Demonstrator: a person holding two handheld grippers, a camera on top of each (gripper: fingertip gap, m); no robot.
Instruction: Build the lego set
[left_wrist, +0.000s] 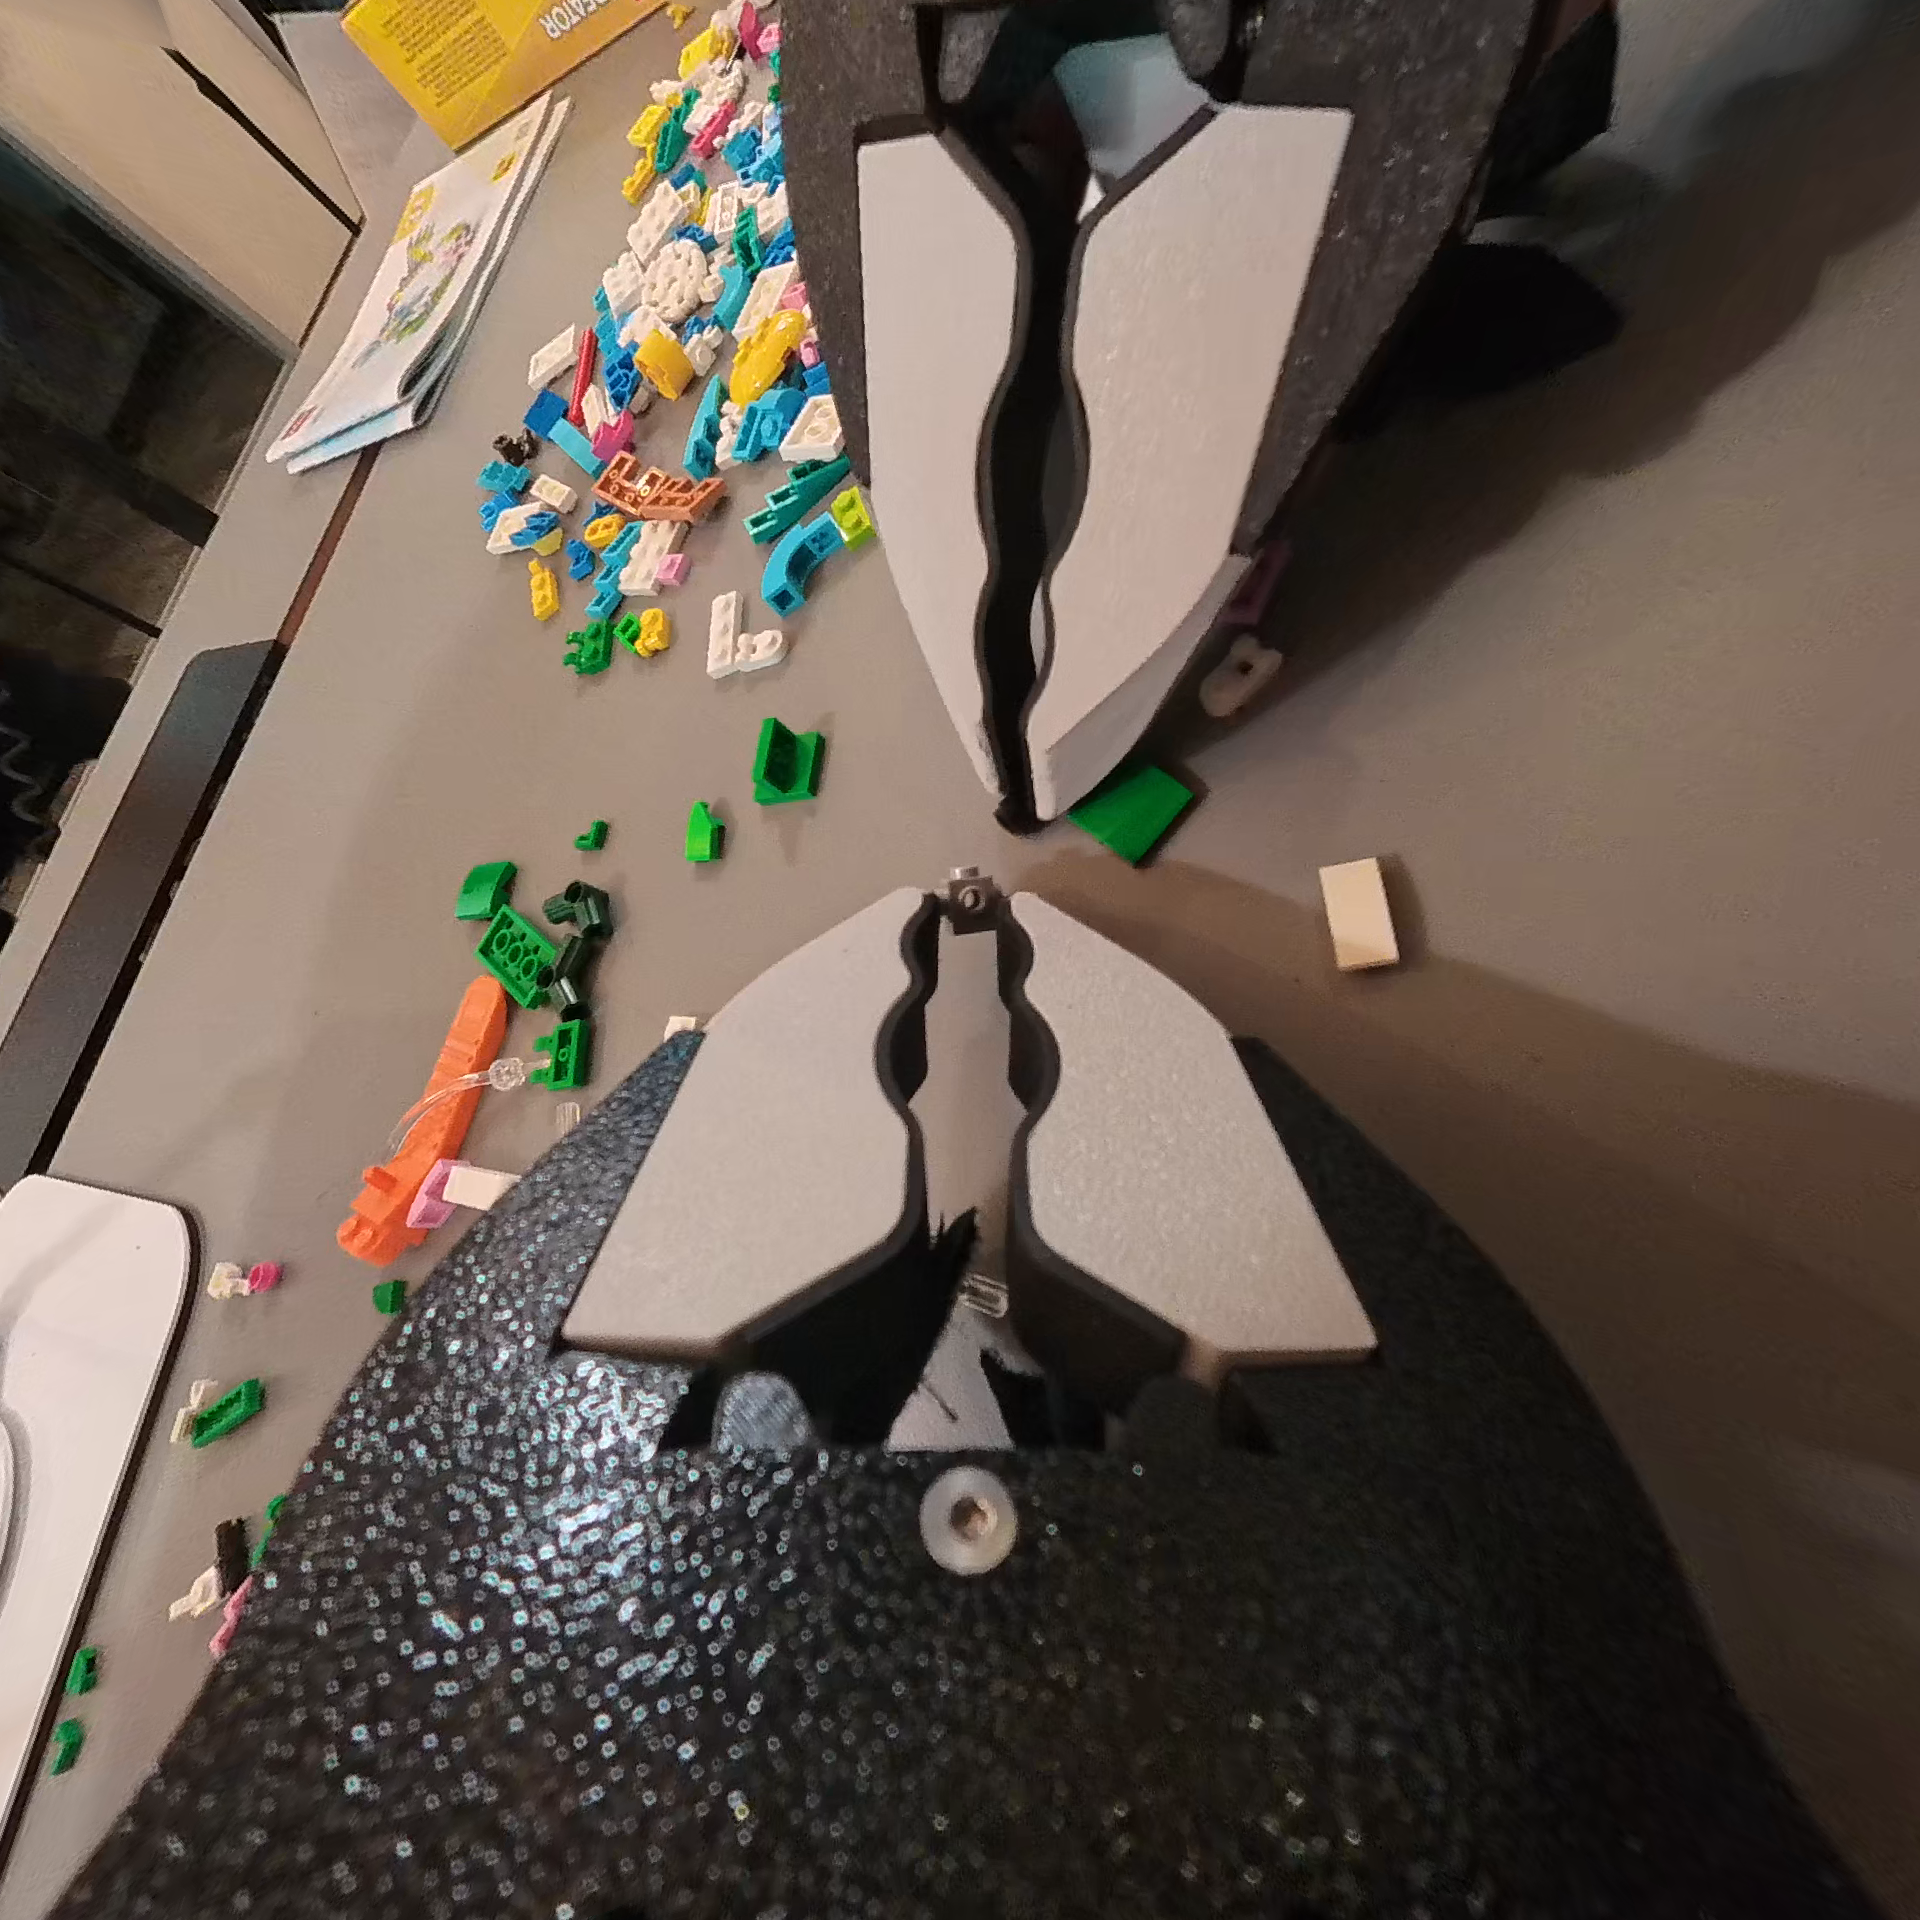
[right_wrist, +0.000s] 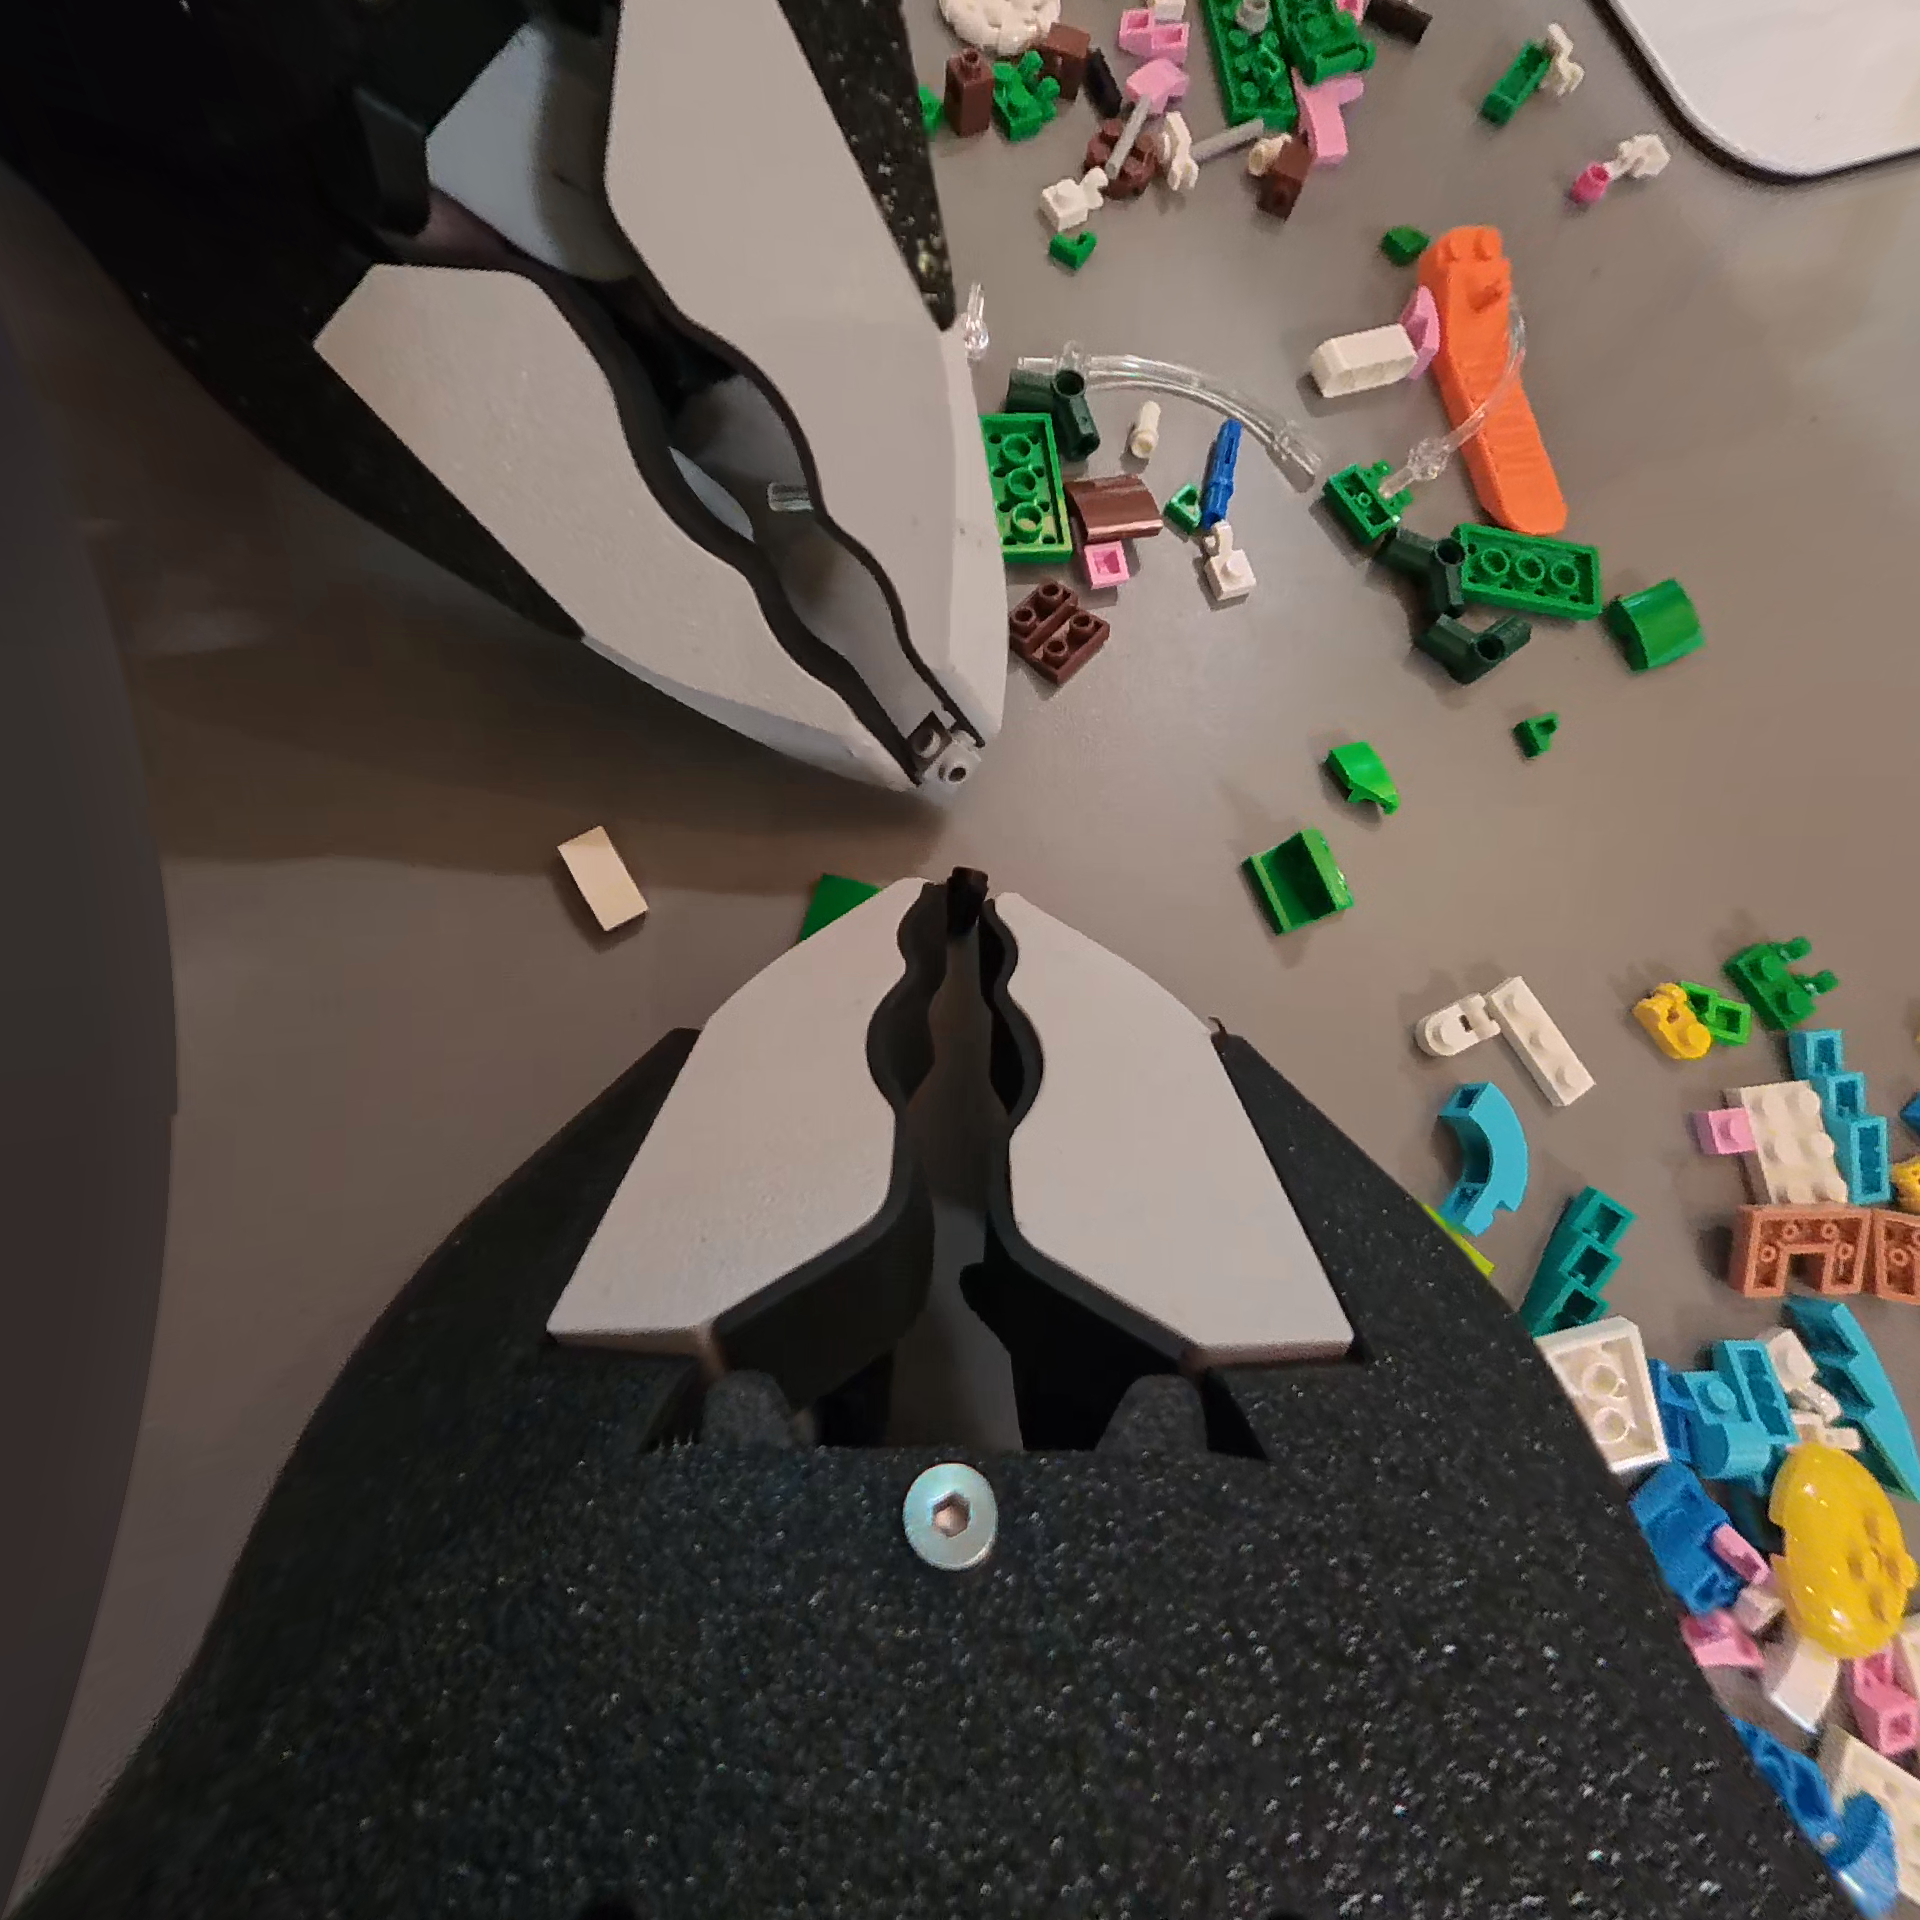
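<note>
My left gripper (left_wrist: 969, 902) is shut on a small grey brick (left_wrist: 968, 896) with a side stud, held just above the grey table. My right gripper (right_wrist: 966, 896) is shut on a tiny black piece (right_wrist: 964, 891). The two grippers point tip to tip, a short gap apart. In the left wrist view the right gripper (left_wrist: 1016, 816) comes down from above. In the right wrist view the left gripper (right_wrist: 940, 756) reaches in from the upper left with the grey brick (right_wrist: 943, 750). A flat green tile (left_wrist: 1132, 812) lies under the right gripper's tips.
A cream tile (left_wrist: 1361, 914) lies alone on the table (left_wrist: 1558, 727). Loose green pieces (left_wrist: 787, 762) and an orange brick separator (left_wrist: 436, 1132) lie to the left. A big pile of mixed bricks (left_wrist: 717, 312), booklets (left_wrist: 416, 301), a yellow box (left_wrist: 488, 52) and a white board (left_wrist: 83, 1351) lie beyond. Left tips and right tips are each some 6 cm from the cream tile (left_wrist: 1361, 914). My right wrist view (right_wrist: 600, 874) looks at it from another angle.
</note>
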